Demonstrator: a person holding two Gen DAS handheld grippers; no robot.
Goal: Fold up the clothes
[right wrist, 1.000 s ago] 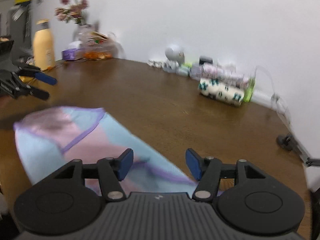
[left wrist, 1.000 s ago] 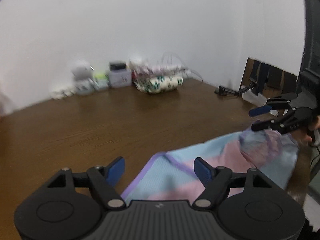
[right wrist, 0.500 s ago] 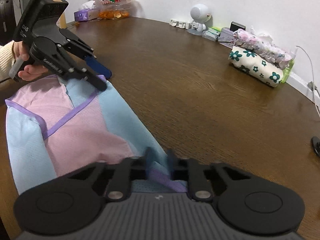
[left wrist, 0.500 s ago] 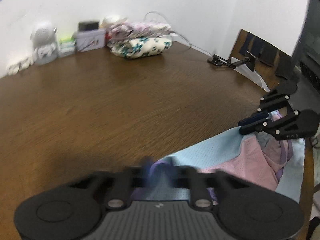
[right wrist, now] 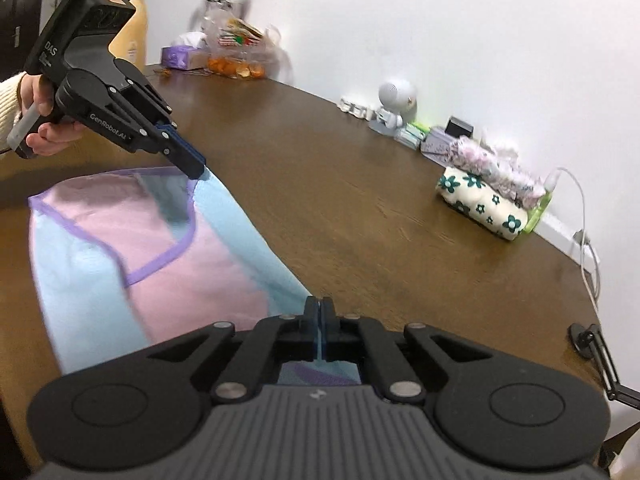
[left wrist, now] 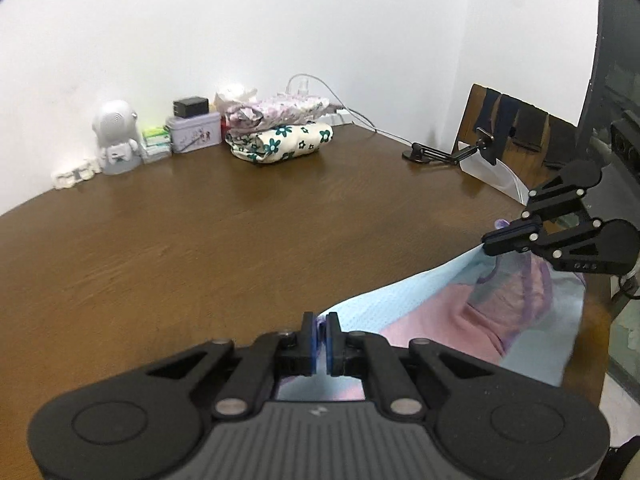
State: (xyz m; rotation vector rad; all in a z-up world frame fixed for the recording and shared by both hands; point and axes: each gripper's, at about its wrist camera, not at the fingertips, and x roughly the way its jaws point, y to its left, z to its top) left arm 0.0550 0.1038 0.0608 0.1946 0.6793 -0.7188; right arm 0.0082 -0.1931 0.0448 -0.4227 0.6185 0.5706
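Observation:
A light blue and pink garment (right wrist: 168, 264) with purple trim lies at the near edge of the brown table (right wrist: 360, 200). My left gripper (left wrist: 320, 326) is shut on one corner of the garment (left wrist: 440, 312); in the right wrist view that left gripper (right wrist: 198, 170) pinches the far blue edge, held by a person's hand (right wrist: 40, 120). My right gripper (right wrist: 319, 308) is shut on the other end of the same blue edge; in the left wrist view this right gripper (left wrist: 486, 246) lifts the cloth a little off the table.
Folded floral clothes (left wrist: 280, 136) are stacked at the far wall, beside a tin box (left wrist: 194, 132) and a white robot figure (left wrist: 116, 136). A black clamp arm (left wrist: 448, 152) stands at the table's right edge. A vase of flowers (right wrist: 208, 4) and snacks sit at the far left corner.
Both grippers went from open to shut on the garment's blue edge. The edge now stretches taut between them, slightly raised.

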